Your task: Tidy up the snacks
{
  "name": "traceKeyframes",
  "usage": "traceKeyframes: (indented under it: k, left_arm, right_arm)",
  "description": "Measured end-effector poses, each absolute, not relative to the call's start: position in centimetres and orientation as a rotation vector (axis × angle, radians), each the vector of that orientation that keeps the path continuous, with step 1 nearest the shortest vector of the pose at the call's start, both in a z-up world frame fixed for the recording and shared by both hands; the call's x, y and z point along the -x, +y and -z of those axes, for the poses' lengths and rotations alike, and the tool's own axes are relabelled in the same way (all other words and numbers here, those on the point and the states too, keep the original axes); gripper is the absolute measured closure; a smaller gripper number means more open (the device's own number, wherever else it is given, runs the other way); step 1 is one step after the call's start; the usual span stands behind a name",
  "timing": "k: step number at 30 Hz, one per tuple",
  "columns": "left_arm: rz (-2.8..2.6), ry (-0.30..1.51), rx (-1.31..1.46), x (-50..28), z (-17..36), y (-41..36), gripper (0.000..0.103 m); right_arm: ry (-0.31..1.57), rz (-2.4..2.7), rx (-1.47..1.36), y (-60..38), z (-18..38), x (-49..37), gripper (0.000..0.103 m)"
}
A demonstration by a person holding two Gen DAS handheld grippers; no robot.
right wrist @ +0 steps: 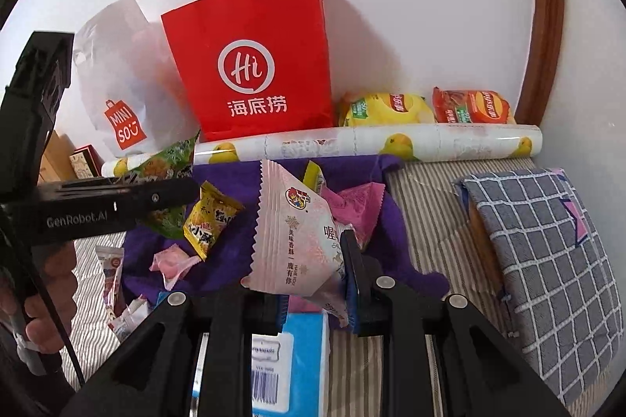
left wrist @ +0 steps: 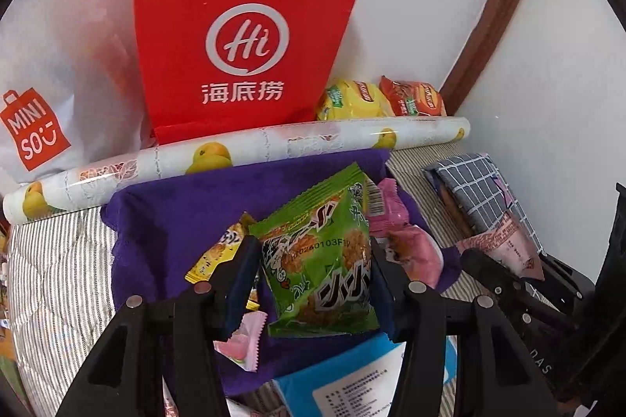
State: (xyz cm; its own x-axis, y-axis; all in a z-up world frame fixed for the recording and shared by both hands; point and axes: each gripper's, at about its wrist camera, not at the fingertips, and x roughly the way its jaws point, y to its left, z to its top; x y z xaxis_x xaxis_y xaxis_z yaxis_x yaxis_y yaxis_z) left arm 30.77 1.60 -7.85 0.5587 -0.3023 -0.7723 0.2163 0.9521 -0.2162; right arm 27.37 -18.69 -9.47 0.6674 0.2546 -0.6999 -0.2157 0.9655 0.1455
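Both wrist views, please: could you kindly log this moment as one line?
left tool: holds green snack packet | right tool: holds pink snack packet | both above purple cloth | red paper bag: upright behind

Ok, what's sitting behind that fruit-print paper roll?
Behind the paper roll stand a red paper bag and a white plastic bag, with a yellow chip bag and a red chip bag beside them. Their bottoms are hidden by the roll.

We see a glossy plastic green snack packet [left wrist: 319, 256], a matt red paper bag [left wrist: 238, 37], and a soft purple cloth [left wrist: 164, 221] on striped fabric bedding [left wrist: 58, 272].
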Motion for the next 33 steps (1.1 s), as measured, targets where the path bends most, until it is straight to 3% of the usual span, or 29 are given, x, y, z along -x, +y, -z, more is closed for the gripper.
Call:
traceKeyframes:
  k: [33]
  left_arm:
    - [0.244, 0.978, 0.099, -32.4, 10.1, 2.5, 0.052]
  right_arm:
    - [0.746, -0.373, -0.108, -17.2, 11.2, -32.3, 0.080]
